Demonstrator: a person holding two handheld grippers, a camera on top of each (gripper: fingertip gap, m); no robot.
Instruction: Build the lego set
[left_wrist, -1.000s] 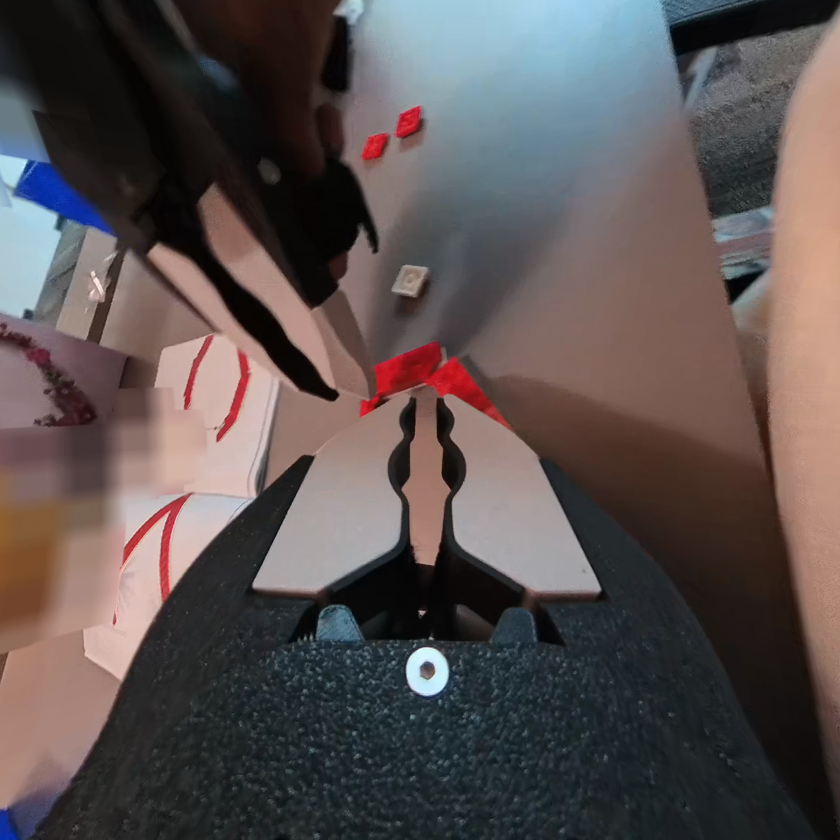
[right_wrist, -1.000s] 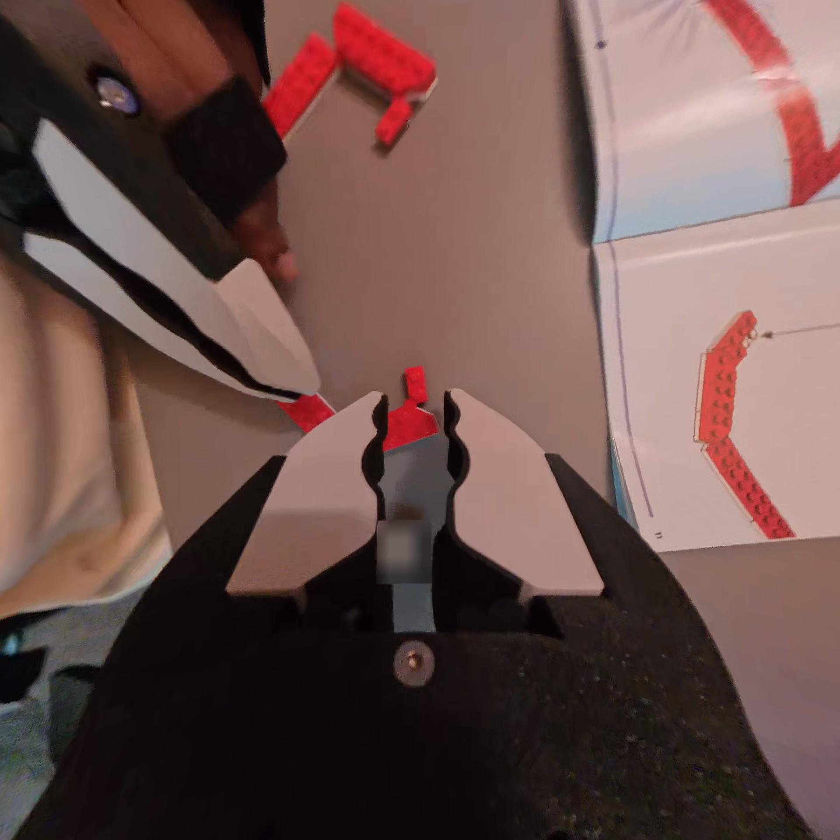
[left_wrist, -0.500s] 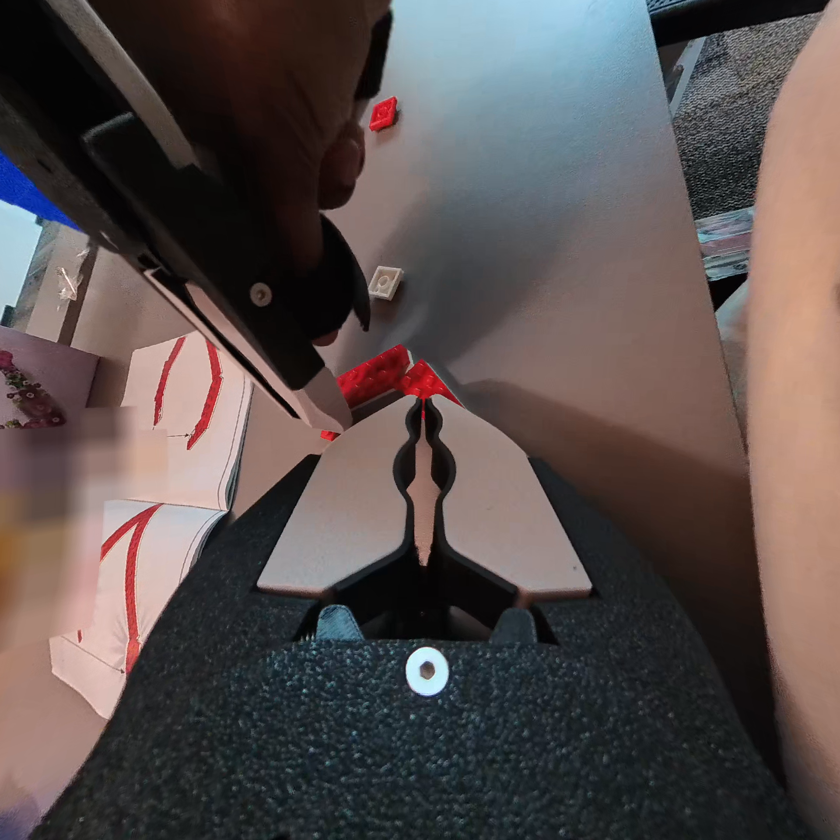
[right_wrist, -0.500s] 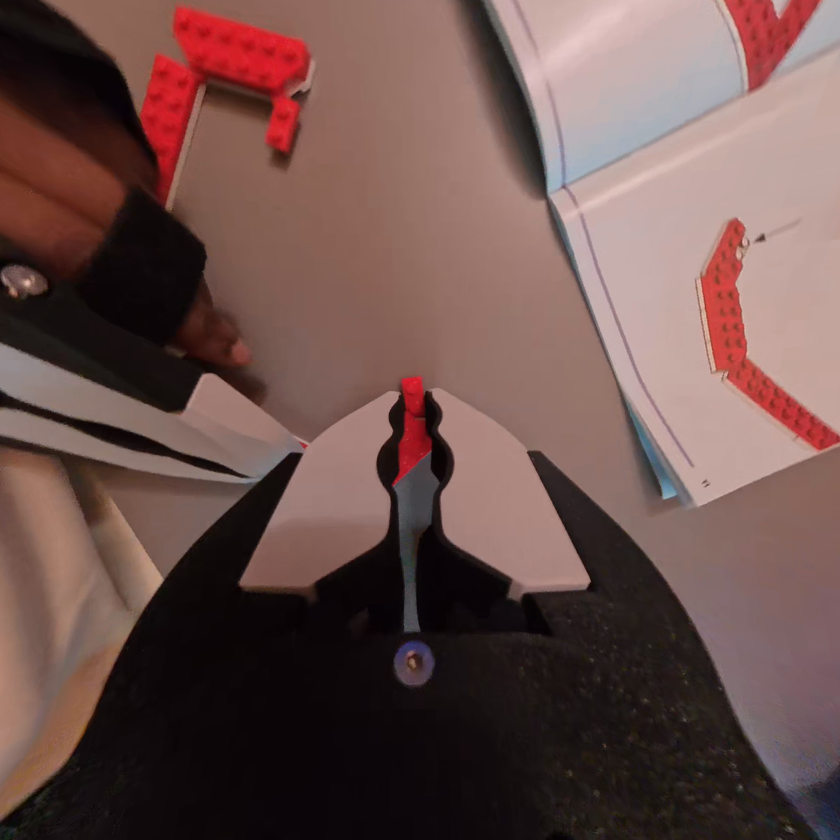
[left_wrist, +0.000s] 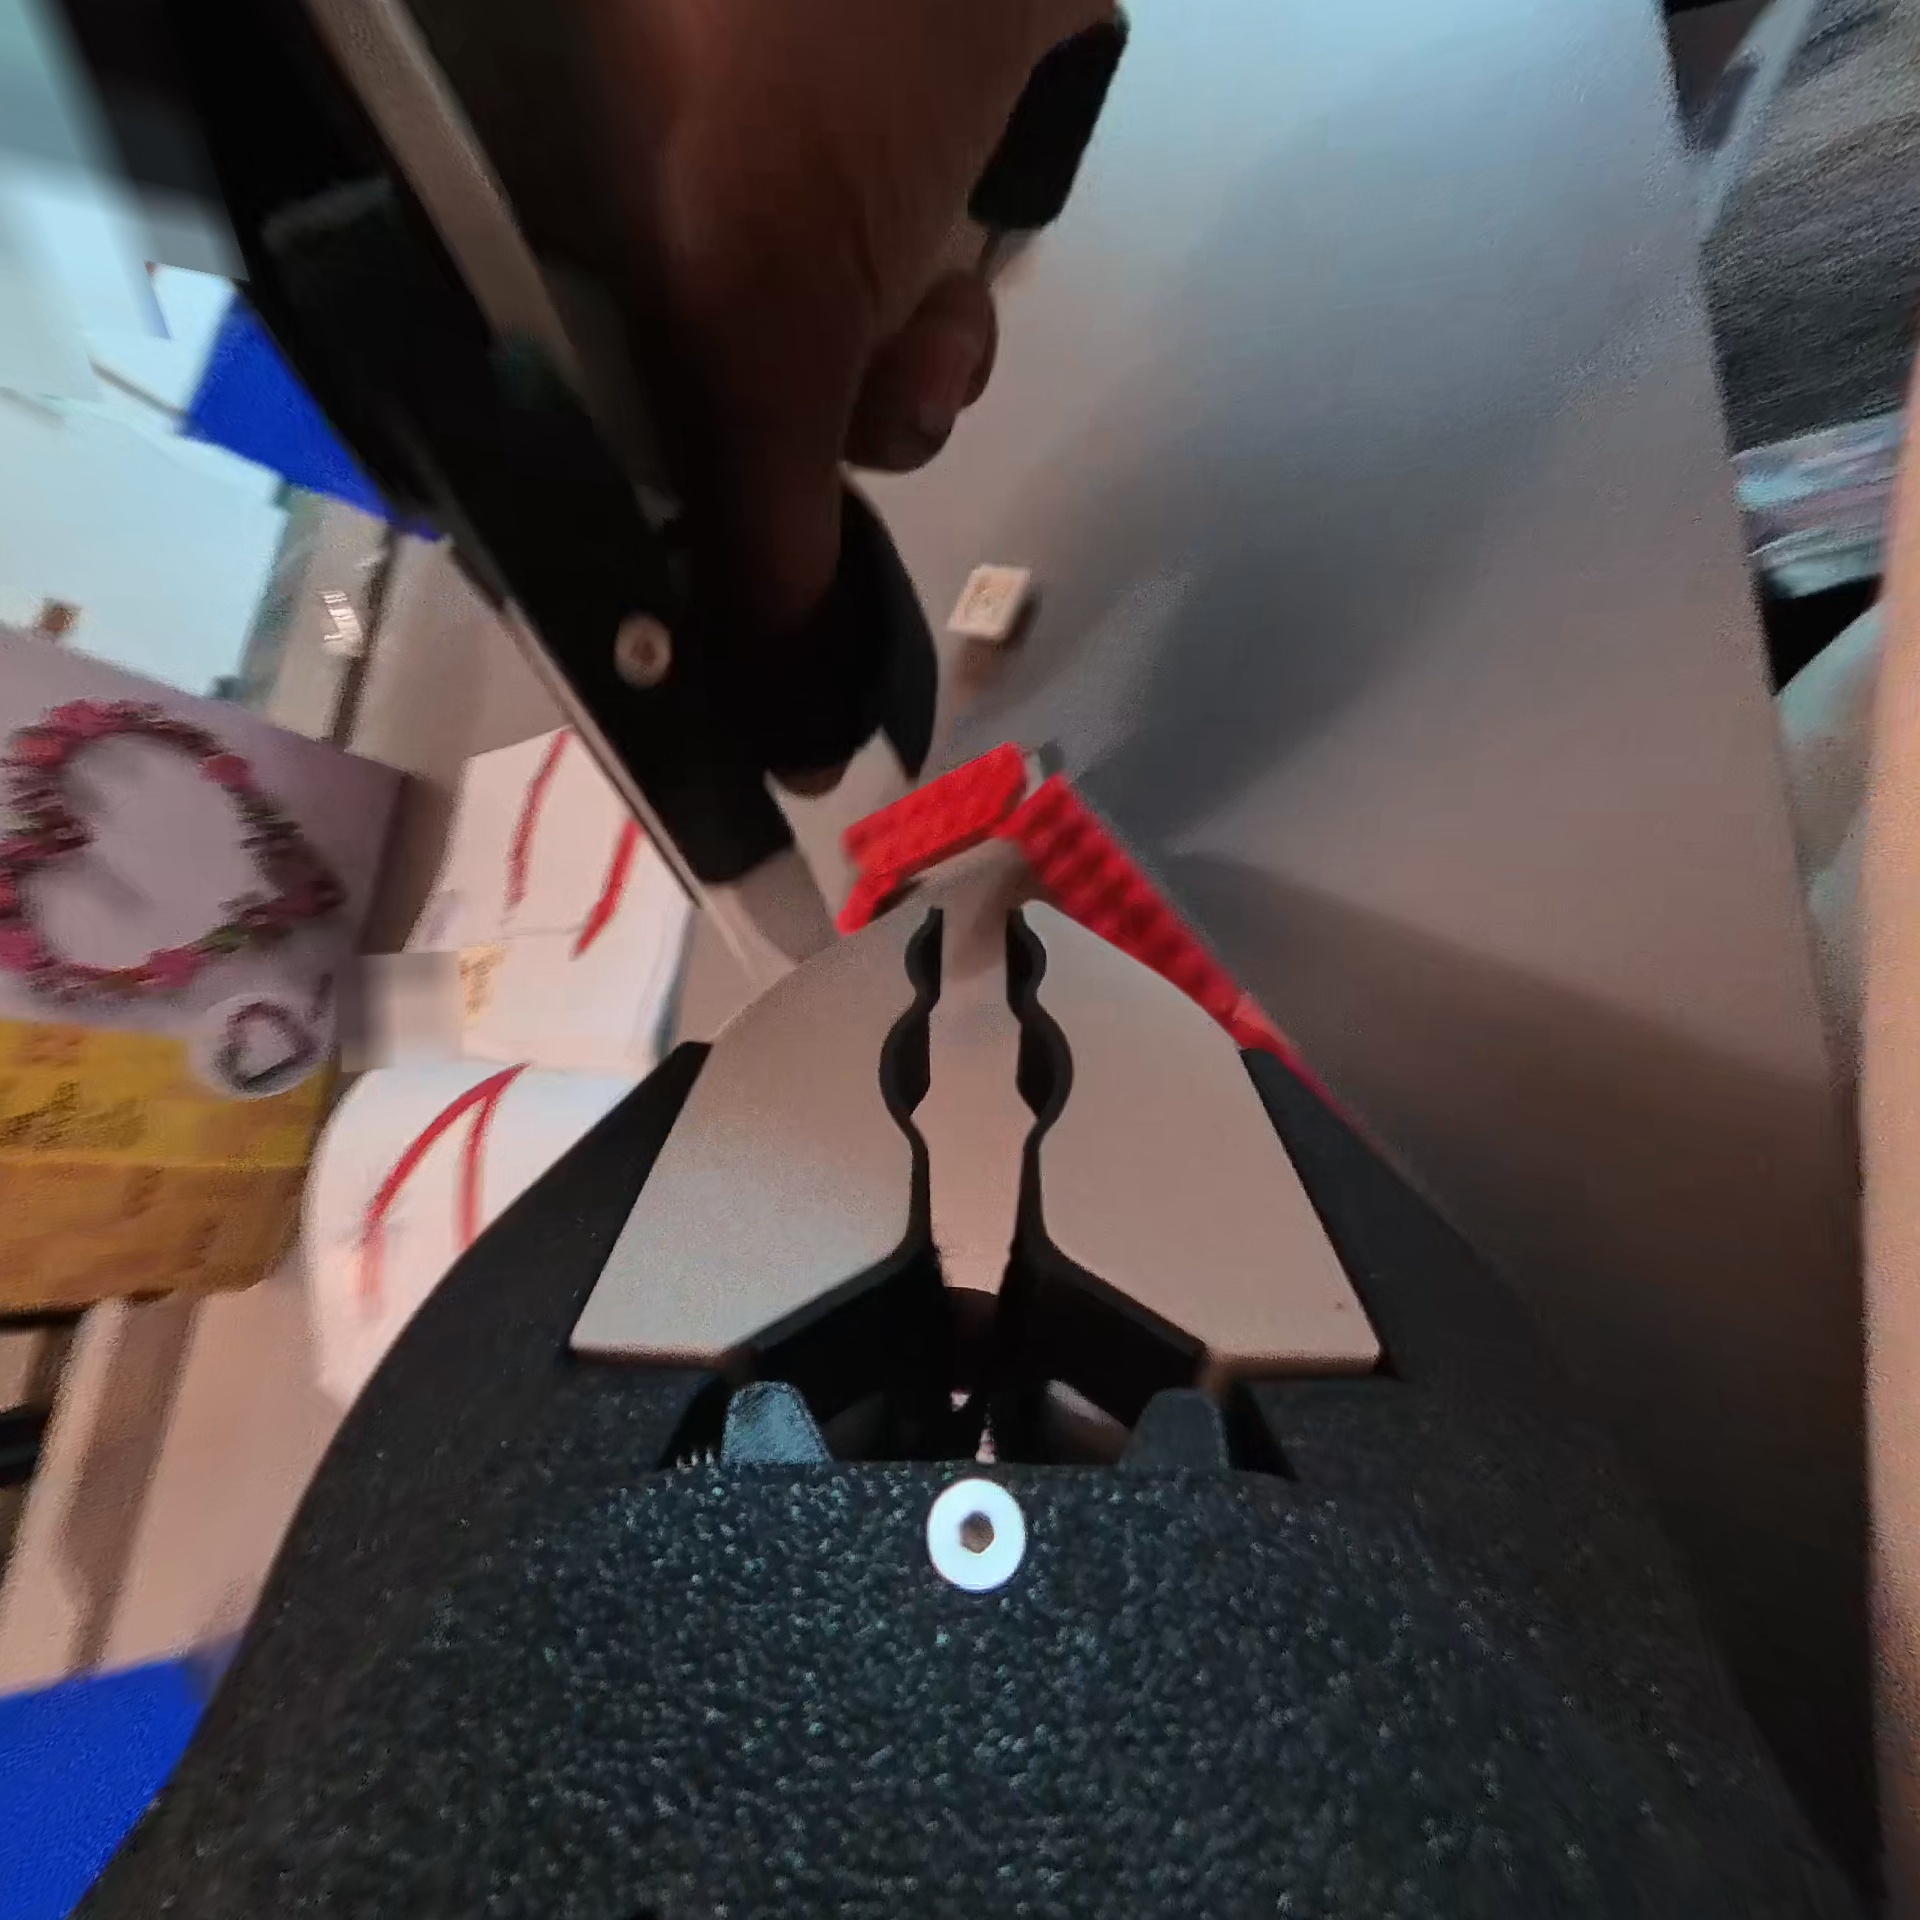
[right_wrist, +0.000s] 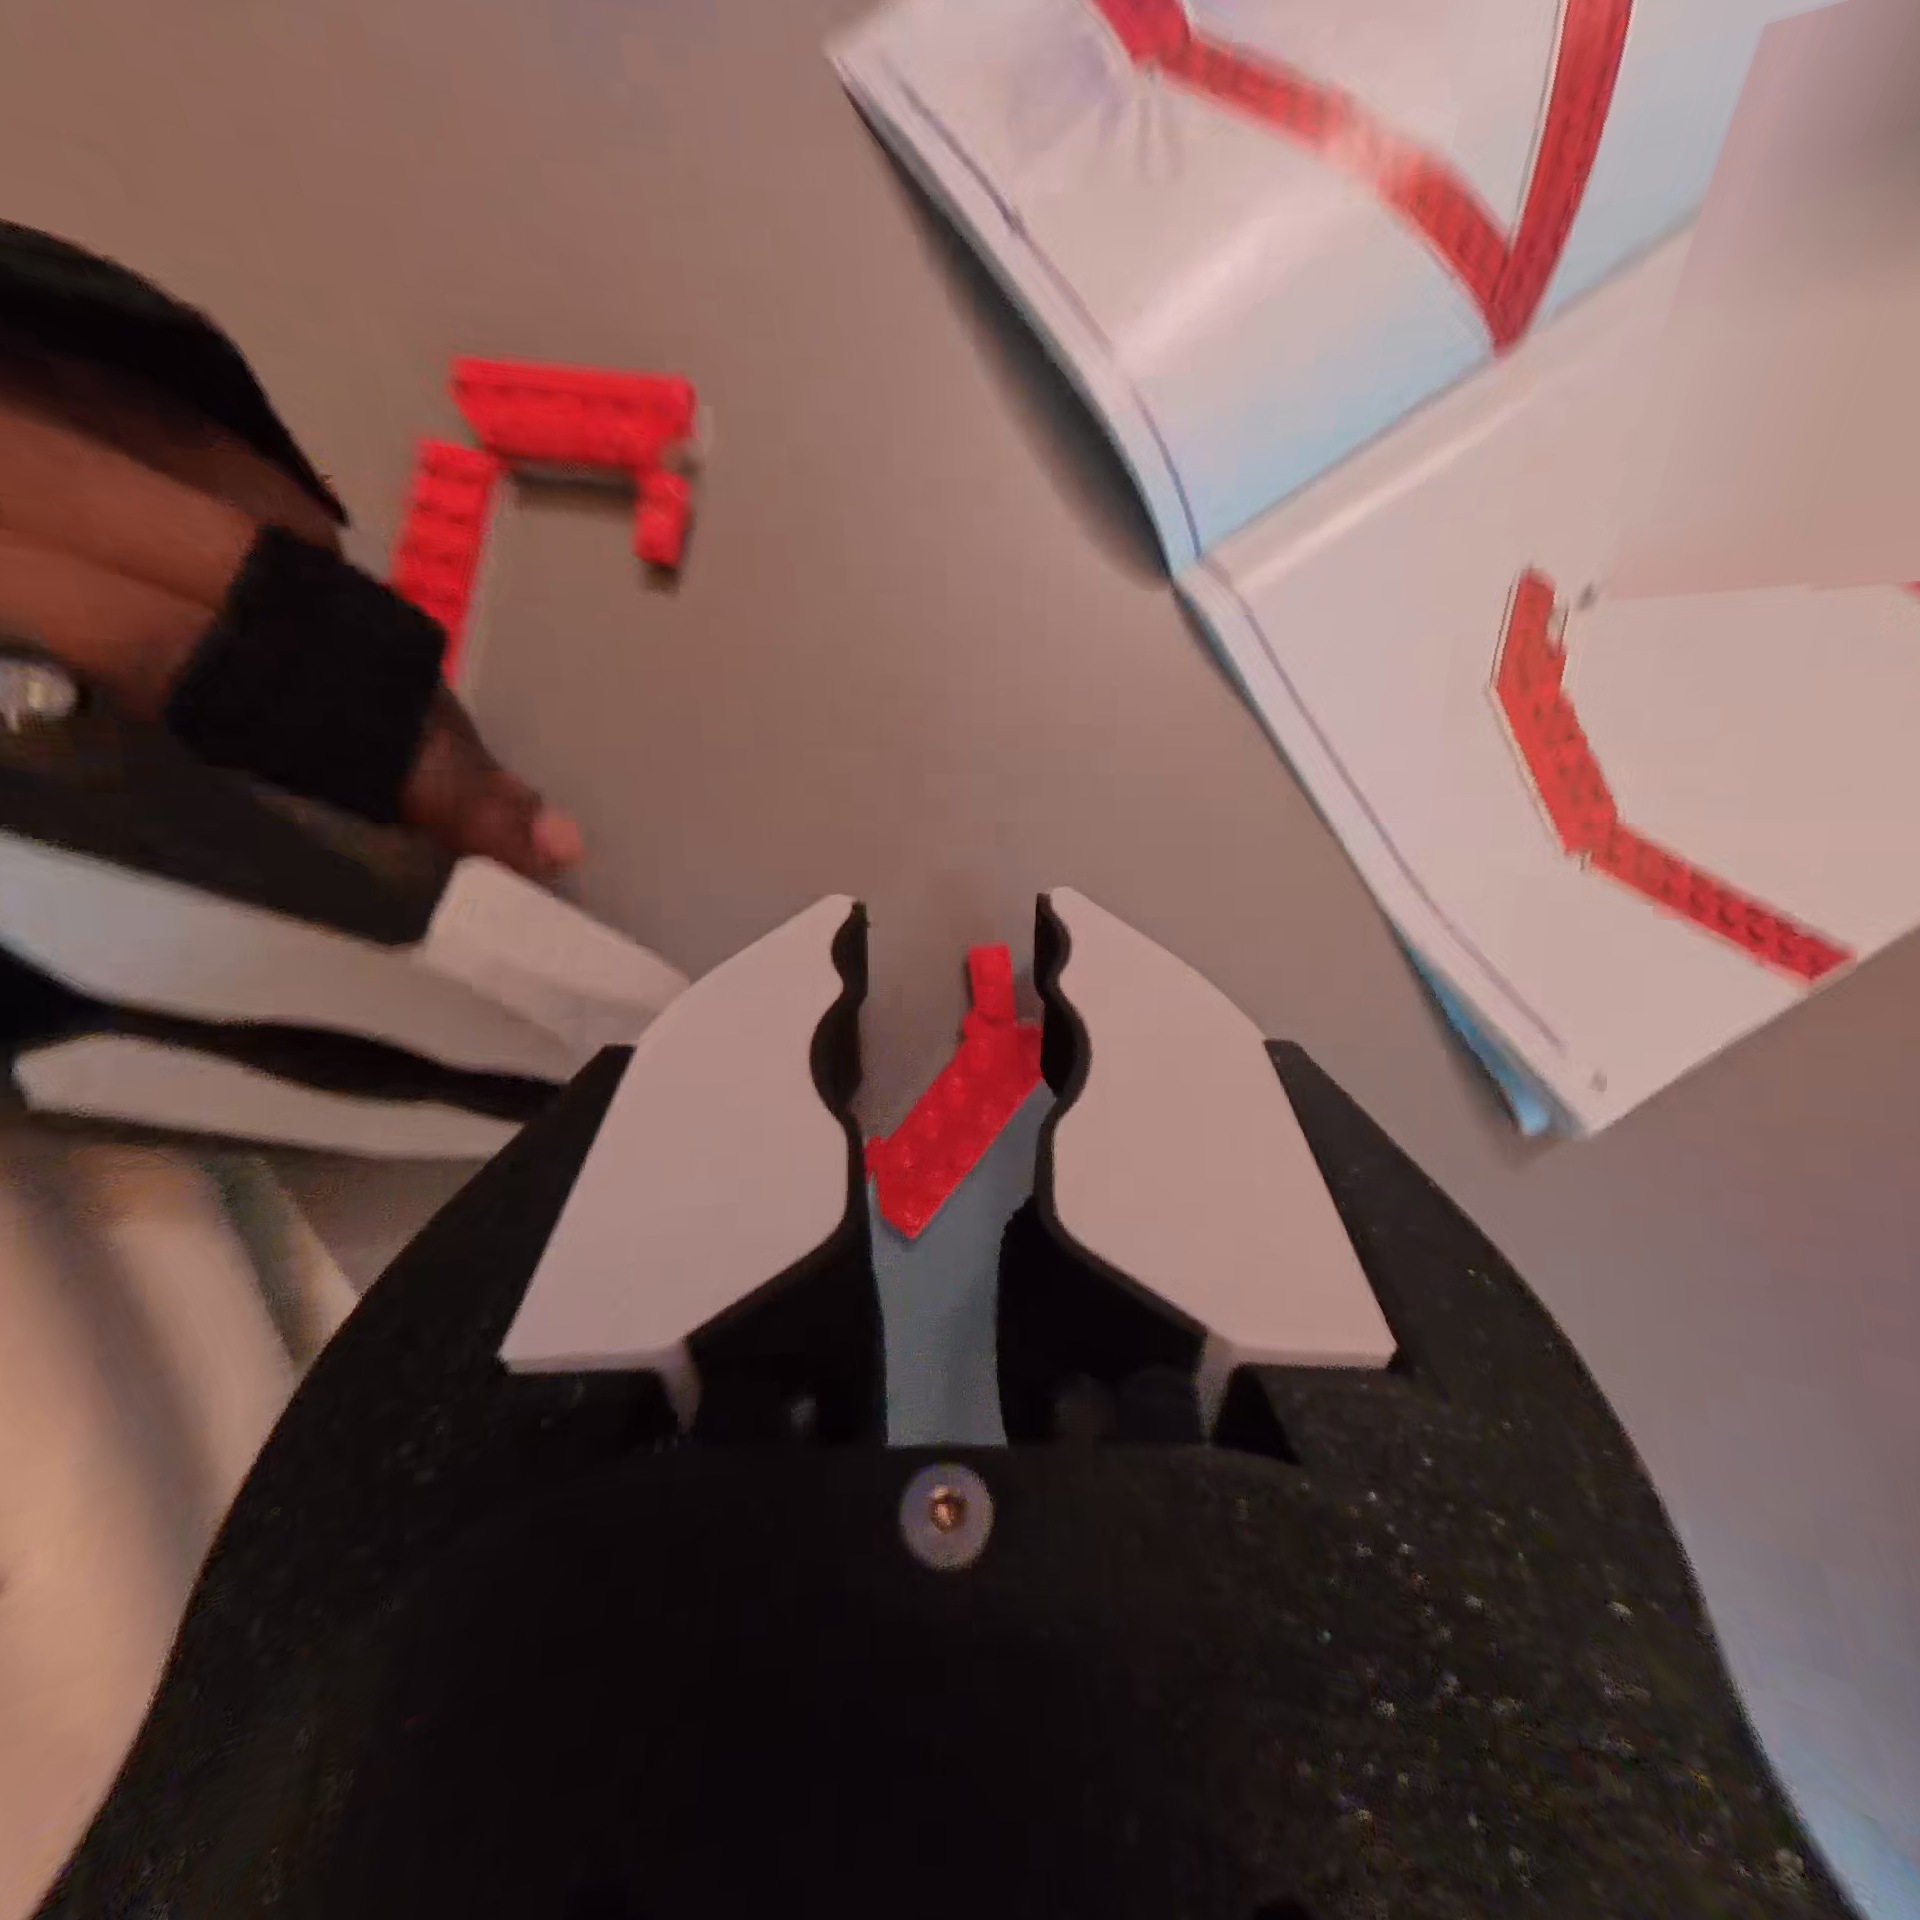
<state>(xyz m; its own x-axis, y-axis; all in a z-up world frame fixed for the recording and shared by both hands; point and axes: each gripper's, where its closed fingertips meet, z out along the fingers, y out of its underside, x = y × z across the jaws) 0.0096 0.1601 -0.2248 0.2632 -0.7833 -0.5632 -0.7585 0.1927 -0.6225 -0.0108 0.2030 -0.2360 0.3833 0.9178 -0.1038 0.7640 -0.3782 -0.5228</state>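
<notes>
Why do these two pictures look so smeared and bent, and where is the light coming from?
Left wrist view: motion blur smears the box with the heart wreath and the red lego assembly; pale glare washes the grey table, with deep shadow towards the right. Right wrist view: dimmer and warmer; the instruction booklet and the red lego pieces are soft. Both wide-angle lenses bend straight edges.

Two grippers are counted, the left gripper (left_wrist: 975, 914) and the right gripper (right_wrist: 951, 914). Two red plate assemblies are seen, a near one (right_wrist: 956, 1112) and a far one (right_wrist: 551, 457). One small white plate (left_wrist: 992, 605), one open instruction booklet (right_wrist: 1455, 582).
</notes>
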